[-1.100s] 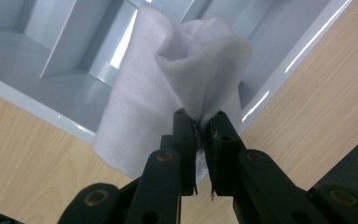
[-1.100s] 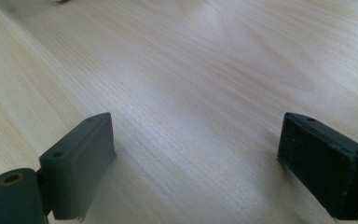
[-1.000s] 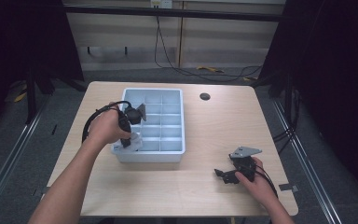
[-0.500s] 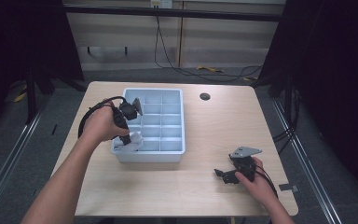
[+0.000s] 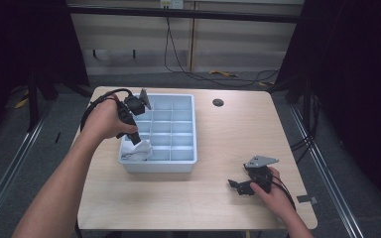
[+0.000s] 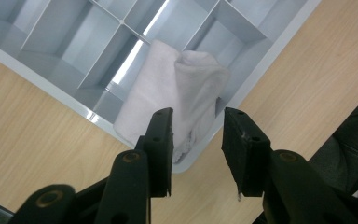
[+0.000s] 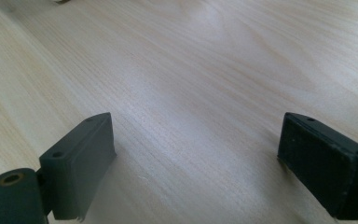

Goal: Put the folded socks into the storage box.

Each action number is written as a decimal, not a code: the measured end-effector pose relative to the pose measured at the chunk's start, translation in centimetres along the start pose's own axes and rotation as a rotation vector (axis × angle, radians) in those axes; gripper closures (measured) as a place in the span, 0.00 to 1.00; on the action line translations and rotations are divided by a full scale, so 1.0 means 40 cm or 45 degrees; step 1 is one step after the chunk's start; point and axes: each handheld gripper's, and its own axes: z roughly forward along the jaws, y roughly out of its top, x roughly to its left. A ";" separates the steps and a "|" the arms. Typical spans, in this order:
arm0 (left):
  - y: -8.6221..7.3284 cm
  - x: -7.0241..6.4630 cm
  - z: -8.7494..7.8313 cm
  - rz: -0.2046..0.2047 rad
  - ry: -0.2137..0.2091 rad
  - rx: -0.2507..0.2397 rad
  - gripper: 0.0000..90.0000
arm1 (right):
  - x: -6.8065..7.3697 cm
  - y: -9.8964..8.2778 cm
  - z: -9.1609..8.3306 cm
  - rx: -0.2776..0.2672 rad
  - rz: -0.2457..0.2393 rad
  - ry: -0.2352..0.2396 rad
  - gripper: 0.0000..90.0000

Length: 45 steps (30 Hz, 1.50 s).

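Cloth: a rolled white cloth [image 6: 177,95] lies in the corner compartment of the grey divided tray [image 5: 186,166], at 7 o'clock of the tray in the high view.
Left gripper [image 6: 196,135]: its own view shows the jaws parted above the cloth, clear of it; they have just been opening.
Right gripper [image 7: 196,154]: jaws released wide over the bare wooden table [image 7: 205,60], at 5 o'clock of the tabletop.
Change: the left hand [image 5: 104,119] has lifted from the tray; the cloth stays put.
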 end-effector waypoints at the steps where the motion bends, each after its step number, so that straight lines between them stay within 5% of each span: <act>1: 0.000 0.000 0.000 0.000 0.000 0.000 0.71 | 0.000 0.000 0.000 0.000 0.000 0.000 0.11; 9: 0.011 0.002 -0.020 -0.007 0.009 -0.013 0.74 | 0.000 0.000 0.000 0.000 0.001 -0.001 0.11; 25: 0.026 0.013 -0.037 -0.093 0.008 -0.031 0.96 | 0.000 0.000 0.000 0.000 0.000 -0.001 0.11; 45: 0.037 0.026 0.022 -0.138 0.016 0.029 1.00 | 0.000 0.000 0.000 0.001 -0.001 0.001 0.11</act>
